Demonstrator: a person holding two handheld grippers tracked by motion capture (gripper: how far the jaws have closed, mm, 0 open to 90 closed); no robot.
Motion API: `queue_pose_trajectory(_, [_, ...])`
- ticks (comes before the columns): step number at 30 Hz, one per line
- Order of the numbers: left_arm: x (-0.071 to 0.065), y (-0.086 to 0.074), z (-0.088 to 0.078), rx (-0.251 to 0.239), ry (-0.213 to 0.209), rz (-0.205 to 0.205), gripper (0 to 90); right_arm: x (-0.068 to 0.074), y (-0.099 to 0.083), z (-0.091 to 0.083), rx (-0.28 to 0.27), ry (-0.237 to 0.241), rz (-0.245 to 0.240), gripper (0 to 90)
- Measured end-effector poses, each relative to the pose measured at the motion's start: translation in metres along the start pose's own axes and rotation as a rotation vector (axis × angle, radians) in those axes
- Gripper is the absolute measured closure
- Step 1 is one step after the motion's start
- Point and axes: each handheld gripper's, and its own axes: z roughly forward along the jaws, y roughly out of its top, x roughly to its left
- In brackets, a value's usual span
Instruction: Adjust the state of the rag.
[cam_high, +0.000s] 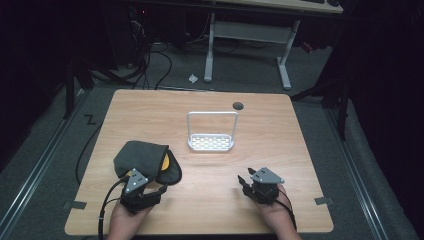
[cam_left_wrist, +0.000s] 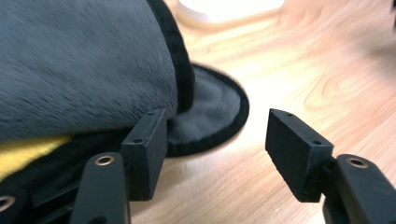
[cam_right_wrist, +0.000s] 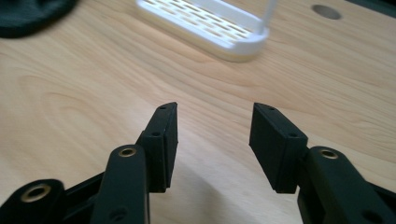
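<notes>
grey pouch (cam_high: 140, 156) | on wooden table (cam_high: 280, 145) (dark room) | left gripper (cam_left_wrist: 215, 135) beside

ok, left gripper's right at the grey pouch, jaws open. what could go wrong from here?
1. The left gripper has one pad against the grey pouch's edge, so closing may pinch just the top flap.
2. The yellow item peeks out and could slide free if the pouch is lifted.
3. The right gripper sits apart, so the pouch may drag across the table.
</notes>
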Motion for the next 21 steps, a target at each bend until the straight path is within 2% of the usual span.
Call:
queue_pose_trajectory(4, [0.002,0.001,-0.002,-0.002,-0.014,-0.008,40.0,-0.01,-0.007,0.003,0.029,-0.004,0.002,48.0])
queue_pose_trajectory(5, [0.004,0.002,-0.003,0.0,-0.053,-0.02,40.9,-0.013,-0.009,0.004,0.029,-0.002,0.013,47.1])
queue_pose_trajectory(6, [0.003,0.001,-0.002,0.001,-0.064,-0.021,40.8,-0.016,-0.01,0.003,0.031,0.0,0.04,45.7])
queue_pose_trajectory(7, [0.002,0.001,-0.001,0.003,-0.075,-0.012,40.8,-0.019,-0.01,0.003,0.03,0.003,0.067,45.1])
queue_pose_trajectory(8, [0.002,0.001,-0.001,0.003,-0.075,-0.012,40.7,-0.019,-0.01,0.003,0.03,0.003,0.067,45.1])
queue_pose_trajectory(9, [0.0,0.001,0.0,0.011,-0.073,0.003,40.7,-0.02,-0.01,0.001,0.03,-0.011,0.088,43.1])
queue_pose_trajectory(11, [0.001,0.002,-0.001,0.012,-0.089,0.026,41.0,-0.019,-0.008,0.001,0.032,-0.001,0.084,41.2])
queue_pose_trajectory(15, [0.004,0.007,-0.006,-0.002,-0.088,0.036,43.7,-0.015,-0.003,0.002,0.023,0.025,0.084,40.5])
queue_pose_trajectory(17, [0.007,0.009,-0.008,-0.014,-0.114,-0.002,44.7,-0.014,-0.002,0.0,0.016,0.048,0.091,41.8])
queue_pose_trajectory(18, [0.007,0.01,-0.01,-0.019,-0.103,-0.007,44.7,-0.016,-0.001,0.001,0.029,0.064,0.081,40.9])
queue_pose_trajectory(21, [0.005,0.011,-0.014,-0.018,-0.079,0.011,43.3,-0.022,-0.003,0.004,0.051,0.089,0.077,38.5])
